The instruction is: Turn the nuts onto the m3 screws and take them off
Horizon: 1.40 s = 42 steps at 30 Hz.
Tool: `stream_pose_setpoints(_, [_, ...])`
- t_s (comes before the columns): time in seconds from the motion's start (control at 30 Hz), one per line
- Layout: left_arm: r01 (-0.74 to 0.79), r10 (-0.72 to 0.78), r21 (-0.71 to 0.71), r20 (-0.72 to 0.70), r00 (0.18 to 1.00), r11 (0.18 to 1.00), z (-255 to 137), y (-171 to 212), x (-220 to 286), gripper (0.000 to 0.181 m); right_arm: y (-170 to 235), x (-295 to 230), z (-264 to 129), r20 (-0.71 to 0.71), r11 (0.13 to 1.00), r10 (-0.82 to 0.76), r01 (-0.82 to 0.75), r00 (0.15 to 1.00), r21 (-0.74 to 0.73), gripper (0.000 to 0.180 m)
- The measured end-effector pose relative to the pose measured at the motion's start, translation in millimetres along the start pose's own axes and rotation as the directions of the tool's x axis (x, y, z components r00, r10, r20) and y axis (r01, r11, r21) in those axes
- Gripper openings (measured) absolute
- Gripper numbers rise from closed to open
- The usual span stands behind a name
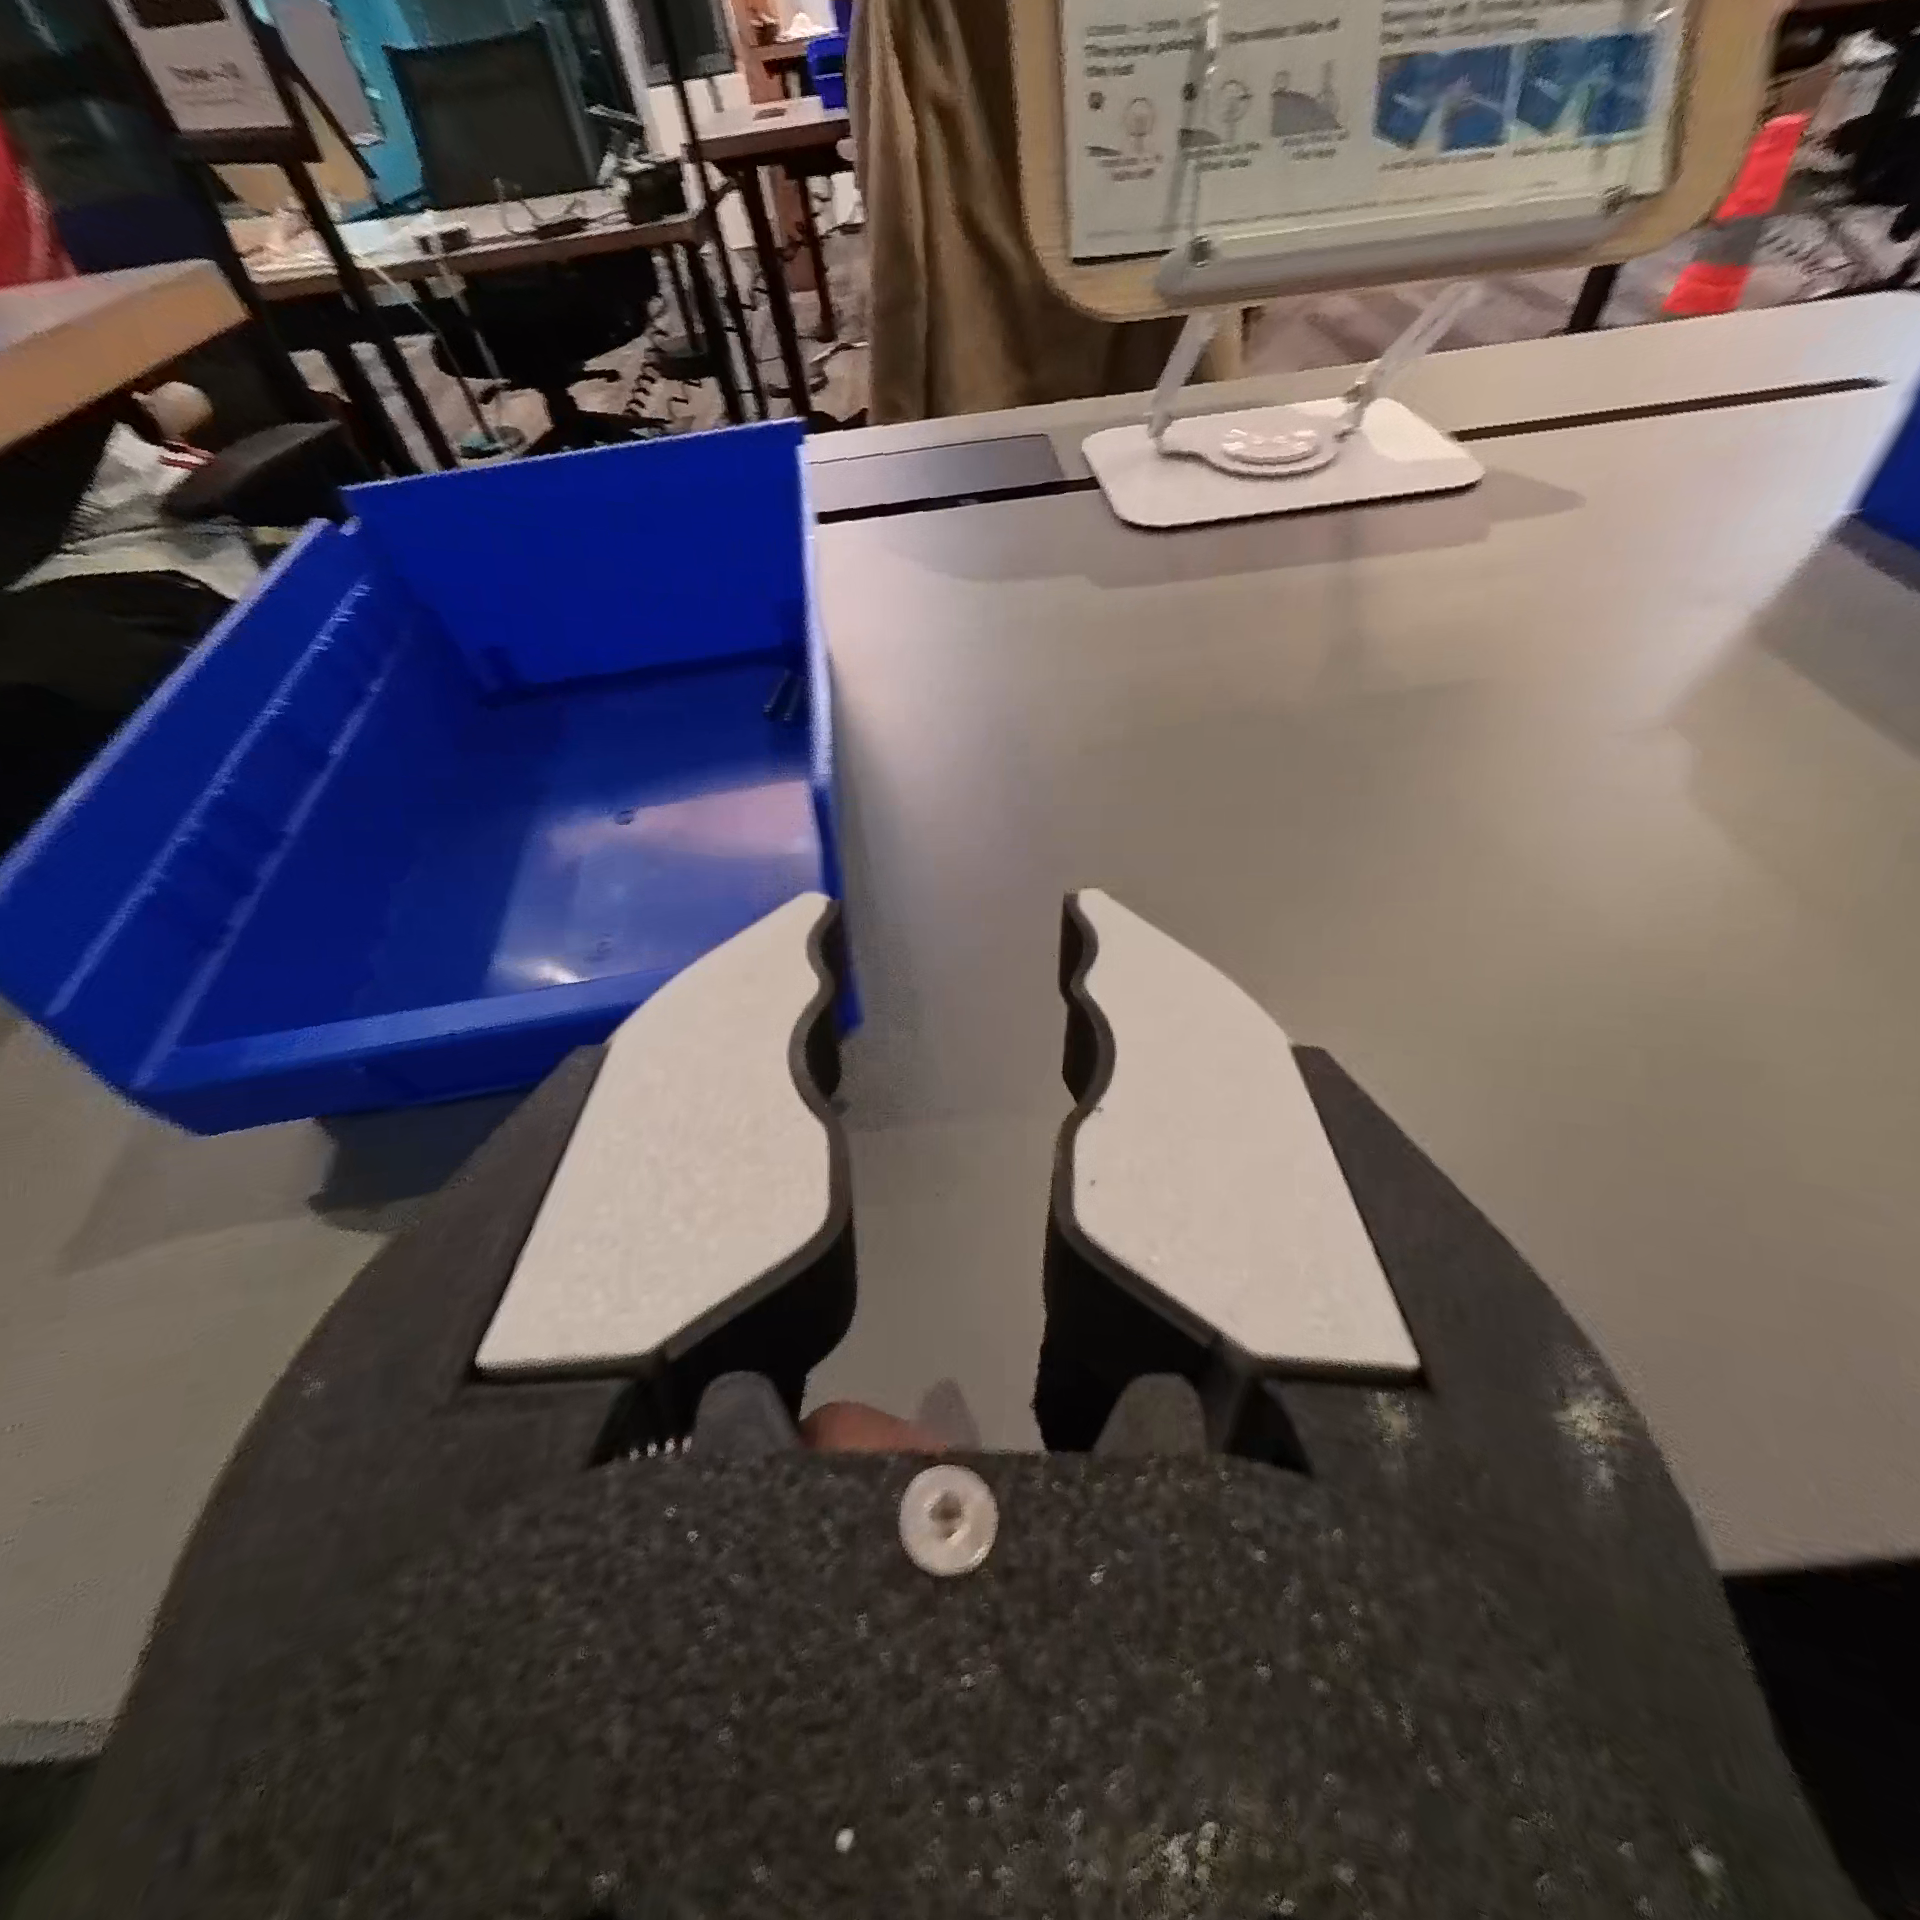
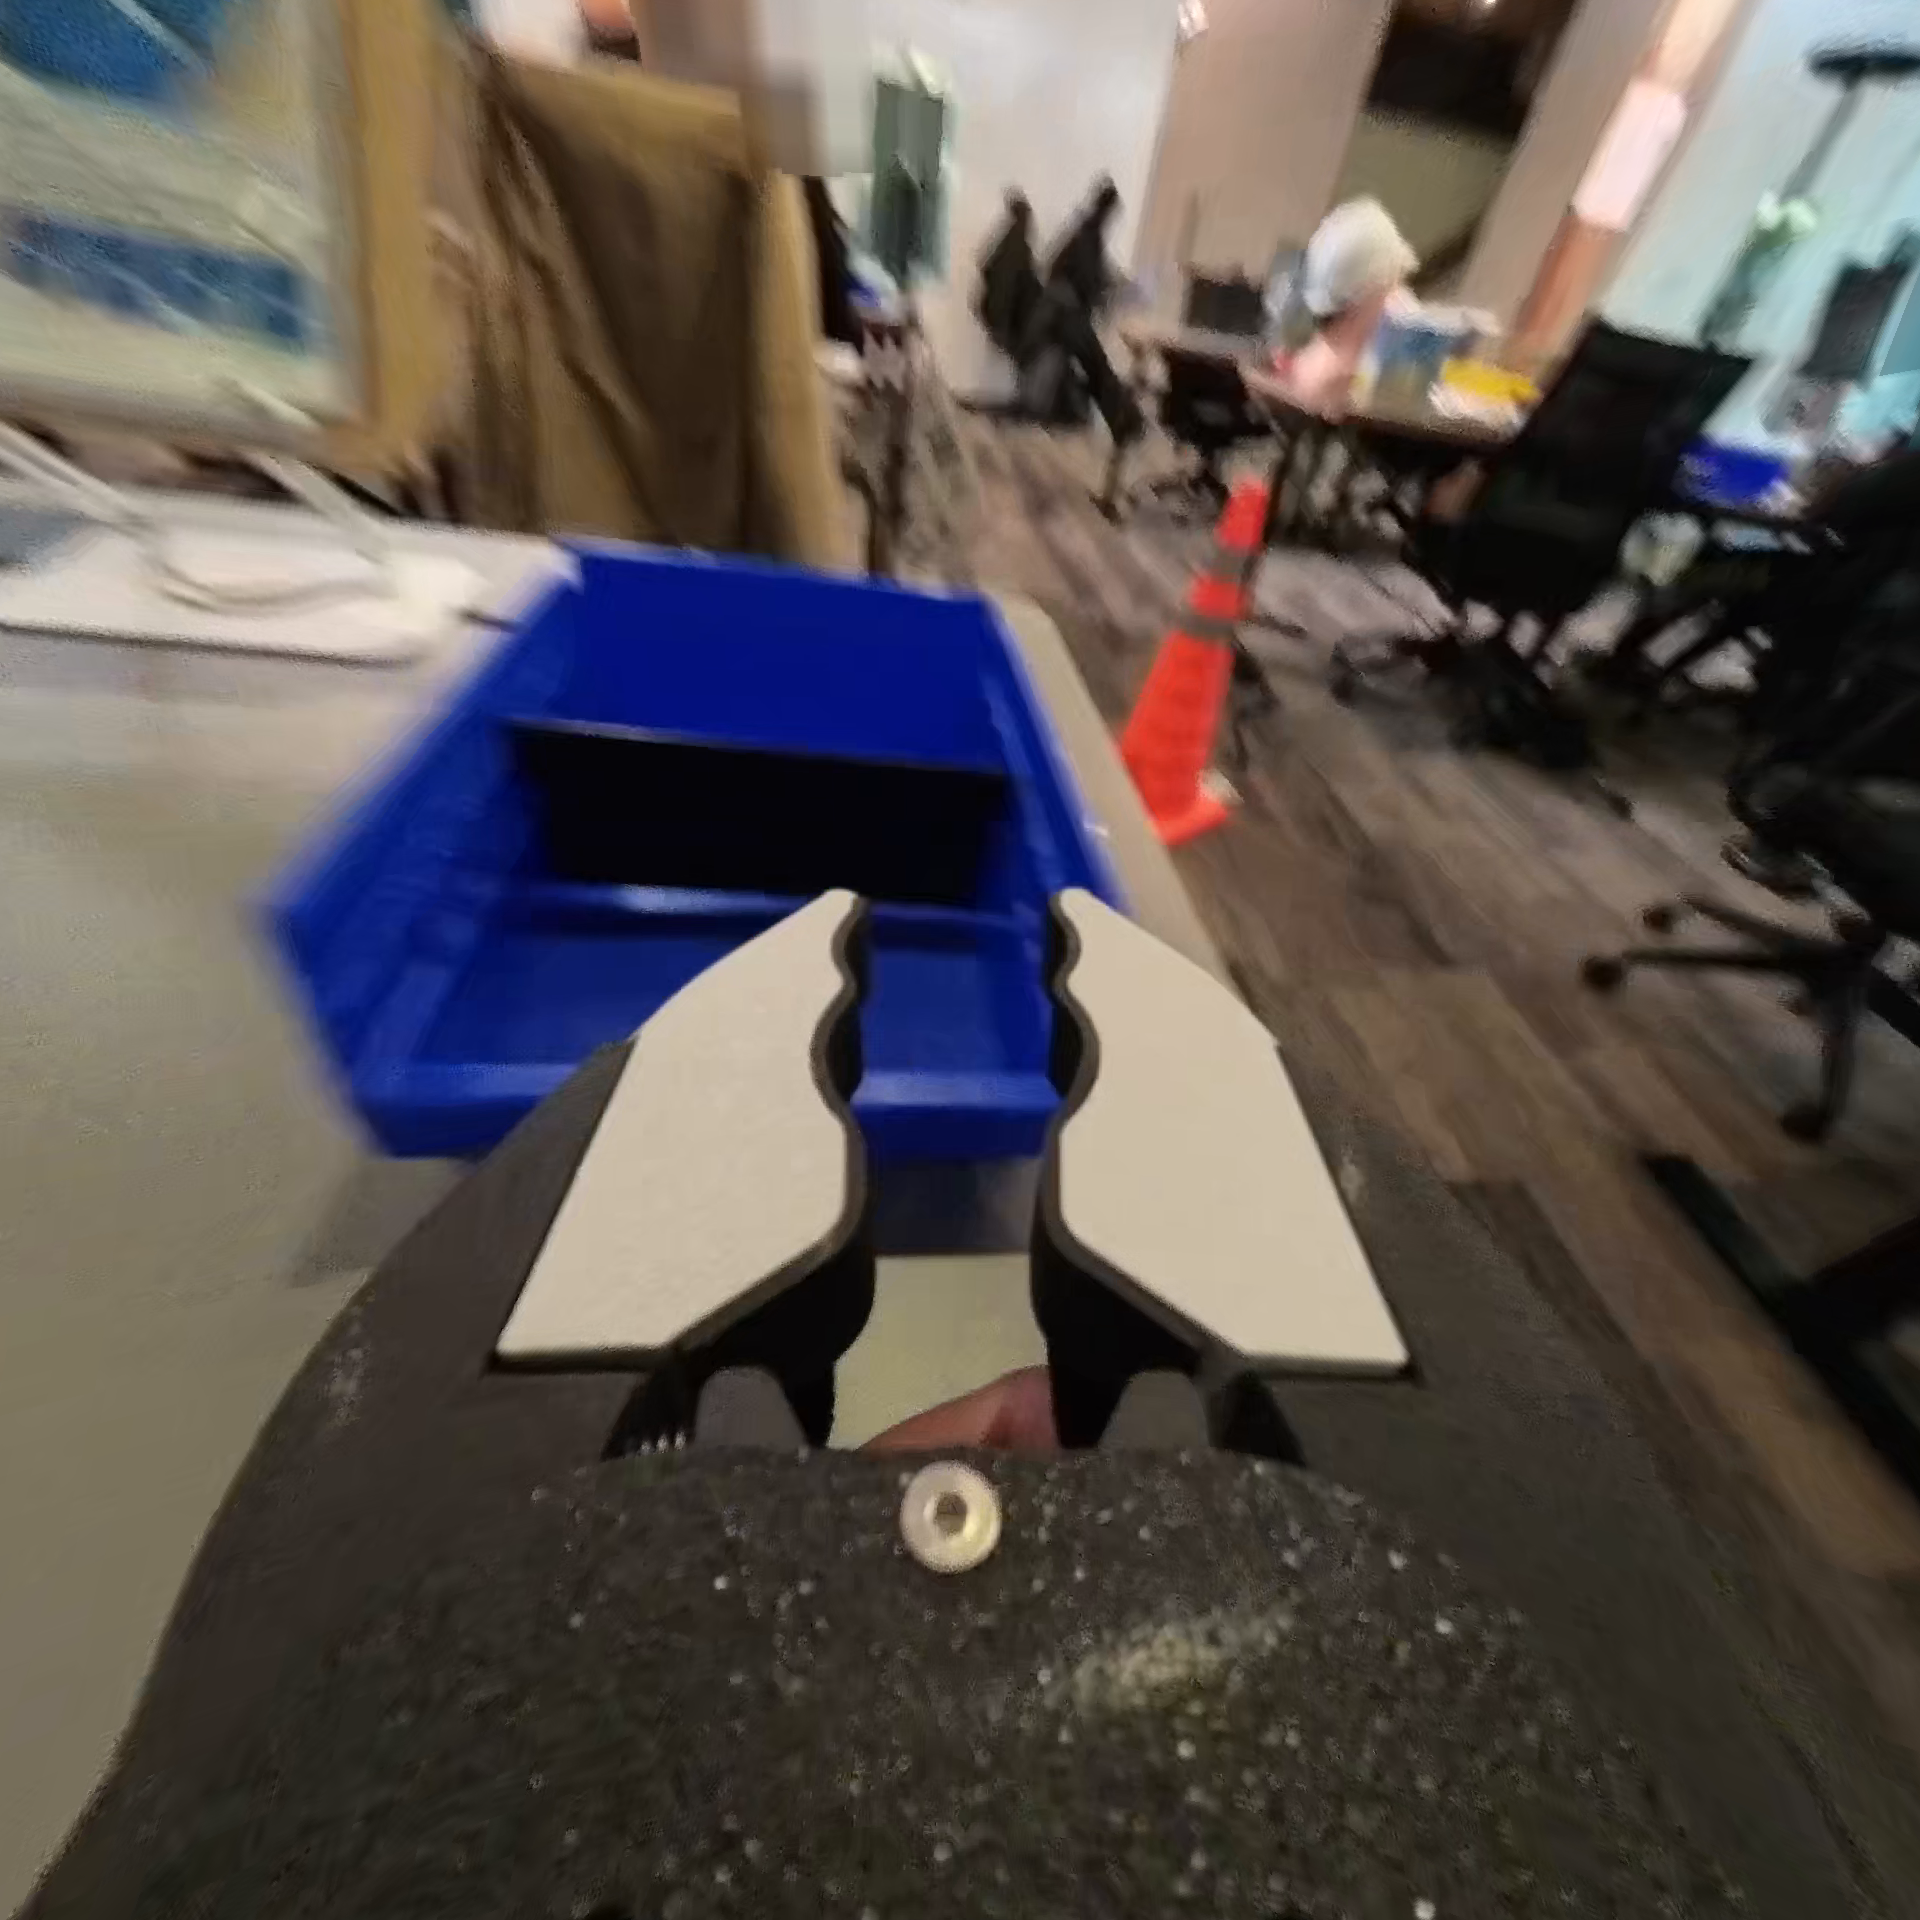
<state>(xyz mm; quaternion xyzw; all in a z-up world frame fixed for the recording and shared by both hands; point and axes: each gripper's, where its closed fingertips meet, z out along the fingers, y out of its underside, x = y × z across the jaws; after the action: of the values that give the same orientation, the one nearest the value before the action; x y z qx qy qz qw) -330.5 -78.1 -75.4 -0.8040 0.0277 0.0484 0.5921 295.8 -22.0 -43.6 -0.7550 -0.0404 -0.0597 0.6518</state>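
Note:
My left gripper (image 1: 948, 920) is open and empty above the grey table (image 1: 1299, 831), just right of a blue bin (image 1: 260, 852). A small dark part (image 1: 779, 694), perhaps a screw, lies at that bin's far right corner; it is too small to tell. My right gripper (image 2: 958, 920) is open and empty, pointing at a second blue bin (image 2: 436, 894) near the table's right edge. This view is blurred and I cannot make out anything inside that bin. No nut is visible in either view.
An instruction board on a white stand (image 1: 1283, 457) sits at the table's far side, with a person in tan clothing (image 1: 956, 208) behind it. An orange cone (image 2: 1195, 686), office chairs (image 2: 1558, 540) and desks stand on the floor to the right. The grippers' ends are close to 65 cm from one another.

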Motion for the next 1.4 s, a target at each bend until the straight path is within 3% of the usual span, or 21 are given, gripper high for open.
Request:
stream_pose_setpoints(0.07, [-0.027, 0.028, -0.029, 0.054, 0.998, 0.999, 14, 4, -11, 0.040, -23, -63, -16, 0.124, 0.998, -0.004, -0.005, 0.992, 0.068, 0.023])
stream_pose_setpoints(0.23, [0.023, -0.015, -0.068, 0.114, 0.993, 0.997, 60, 4, -30, 0.047, -36, -200, -31, 0.385, 0.989, 0.040, -0.092, 0.922, 0.119, 0.012])
stream_pose_setpoints(0.33, [0.092, -0.085, -0.093, 0.077, 0.993, 0.991, 76, 11, -32, 0.038, -25, -259, -36, 0.500, 0.991, 0.064, -0.113, 0.863, 0.067, 0.011])
stream_pose_setpoints(0.4, [0.115, -0.111, -0.097, 0.039, 0.993, 0.989, 79, 16, -31, 0.014, -17, -284, -38, 0.534, 0.992, 0.068, -0.116, 0.843, 0.057, 0.010])
stream_pose_setpoints(0.47, [0.107, -0.106, -0.079, 0.017, 0.994, 0.991, 78, 18, -30, 0.006, -7, -303, -38, 0.567, 0.994, 0.072, -0.104, 0.821, 0.026, 0.010])
stream_pose_setpoints(0.7, [0.017, -0.012, -0.067, 0.072, 0.997, 0.998, 61, 23, -42, 0.004, 9, -313, -20, 0.607, 0.990, 0.138, -0.135, 0.783, -0.050, 0.010])
stream_pose_setpoints(0.8, [0.048, -0.047, -0.027, 0.015, 0.999, 0.998, 47, 17, -26, 0.045, 14, -307, -6, 0.592, 0.990, 0.142, -0.129, 0.793, -0.064, 0.011])
stream_pose_setpoints(0.87, [0.055, -0.054, 0.023, -0.053, 0.997, 0.998, 36, 6, 0, 0.060, 17, -303, 4, 0.555, 0.992, 0.122, -0.105, 0.823, -0.062, 0.012])
stream_pose_setpoints(0.93, [0.047, -0.036, 0.084, -0.131, 0.991, 0.995, 27, -5, 32, 0.046, 16, -297, 13, 0.491, 0.995, 0.099, -0.080, 0.865, -0.059, 0.017])
stream_pose_setpoints(1.03, [0.035, -0.005, 0.153, -0.195, 0.981, 0.988, 22, -13, 71, 0.043, 13, -298, 16, 0.429, 0.999, 0.042, -0.032, 0.902, -0.030, 0.029])
stream_pose_setpoints(1.17, [0.097, -0.059, 0.092, -0.349, 0.935, 0.991, 32, 7, 122, 0.043, 18, -307, 15, 0.406, 1.000, 0.005, -0.003, 0.914, -0.006, 0.038])
stream_pose_setpoints(1.27, [0.065, -0.019, 0.128, -0.332, 0.943, 0.990, 32, 4, 125, 0.042, 11, -305, 10, 0.390, 0.999, -0.012, -0.006, 0.921, 0.046, 0.039])
stream_pose_setpoints(1.4, [0.109, -0.060, 0.120, -0.352, 0.934, 0.987, 29, 4, 123, 0.040, 19, -308, 11, 0.425, 0.999, 0.045, -0.038, 0.904, -0.023, 0.044])
